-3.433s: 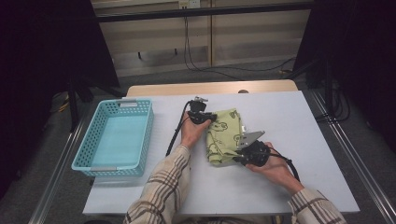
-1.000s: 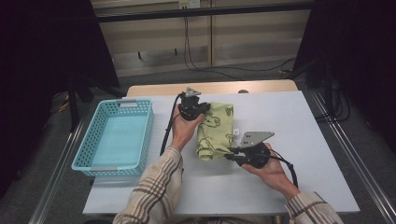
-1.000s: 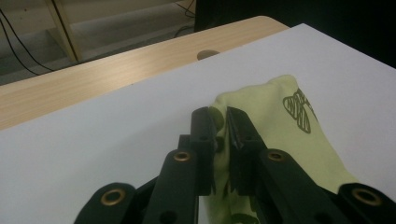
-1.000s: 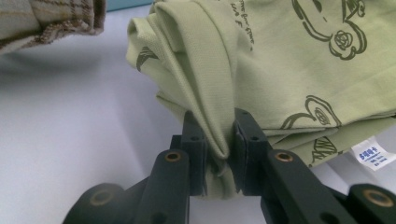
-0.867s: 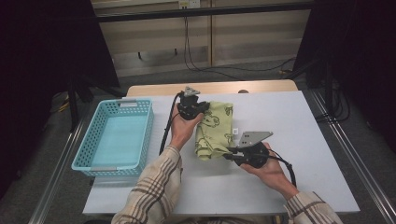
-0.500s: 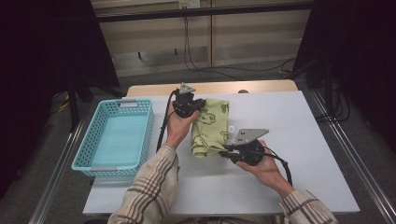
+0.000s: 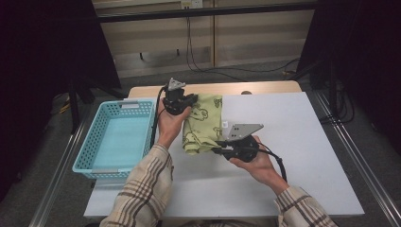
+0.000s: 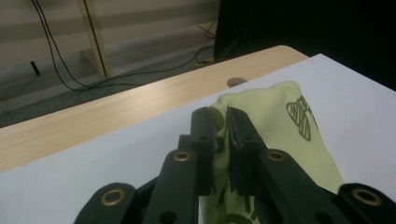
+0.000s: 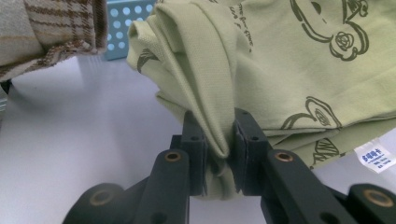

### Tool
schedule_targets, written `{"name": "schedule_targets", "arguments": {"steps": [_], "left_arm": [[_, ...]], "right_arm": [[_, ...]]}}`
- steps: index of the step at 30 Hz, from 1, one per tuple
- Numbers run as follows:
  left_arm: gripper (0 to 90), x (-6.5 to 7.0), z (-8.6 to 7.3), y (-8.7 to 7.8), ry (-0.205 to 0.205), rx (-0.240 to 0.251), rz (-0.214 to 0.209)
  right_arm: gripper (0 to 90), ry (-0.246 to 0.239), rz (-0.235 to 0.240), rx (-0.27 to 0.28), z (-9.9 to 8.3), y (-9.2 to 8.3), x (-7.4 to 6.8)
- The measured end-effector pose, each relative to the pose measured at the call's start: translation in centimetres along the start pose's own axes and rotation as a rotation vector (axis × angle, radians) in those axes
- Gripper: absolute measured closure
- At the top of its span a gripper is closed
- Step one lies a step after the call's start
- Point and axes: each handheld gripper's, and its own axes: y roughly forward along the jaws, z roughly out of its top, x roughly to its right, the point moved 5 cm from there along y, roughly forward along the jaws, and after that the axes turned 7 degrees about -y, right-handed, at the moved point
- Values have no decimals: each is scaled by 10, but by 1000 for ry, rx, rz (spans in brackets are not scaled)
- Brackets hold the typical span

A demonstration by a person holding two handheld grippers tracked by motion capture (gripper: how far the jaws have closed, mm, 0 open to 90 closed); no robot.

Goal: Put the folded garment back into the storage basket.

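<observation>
A folded pale green cloth [image 7: 202, 124] with dark printed drawings hangs between both grippers, a little above the white table [image 7: 302, 142]. My left gripper [image 7: 195, 100] is shut on its far edge; the left gripper view shows green cloth [image 8: 280, 126] pinched between the black jaws. My right gripper [image 7: 216, 147] is shut on the near folded edge, where bunched cloth [image 9: 243, 70] is squeezed between its pads. A white label [image 9: 373, 156] sticks out of the cloth's side.
A light blue plastic basket [image 7: 90, 151] stands at the table's left edge, close to the left forearm in its plaid sleeve [image 7: 142, 189]. A wooden strip [image 7: 265, 88] runs along the table's far edge. Metal rails flank the table on both sides.
Both grippers have carried the cloth leftward toward the basket and lifted it slightly. Both grips are unchanged.
</observation>
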Motion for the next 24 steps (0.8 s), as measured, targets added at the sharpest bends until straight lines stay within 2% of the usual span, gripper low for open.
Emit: {"name": "schedule_targets", "arguments": {"steps": [1,8,9,12,15,16,22,24], "left_arm": [[823,-1,1,-2,8,-8,4],[823,-9,7,-11,-10,8,22],[823,-9,7,-12,-13,9,27],[823,-13,8,-16,-4,5,30],[823,-16,10,-19,-17,15,37],[823,-18,10,-21,-8,9,40],[823,-25,15,-30,-17,18,62],[823,-28,18,-34,-3,10,75]], "right_arm": [[767,-1,-5,-3,1,0,0],[767,-5,4,25,11,3,1],[767,9,8,33,12,4,0],[767,7,11,37,16,6,0],[767,0,17,45,20,9,-1],[767,4,19,51,22,10,-1],[767,-8,32,67,33,16,-2],[767,-3,36,73,36,19,-3]]}}
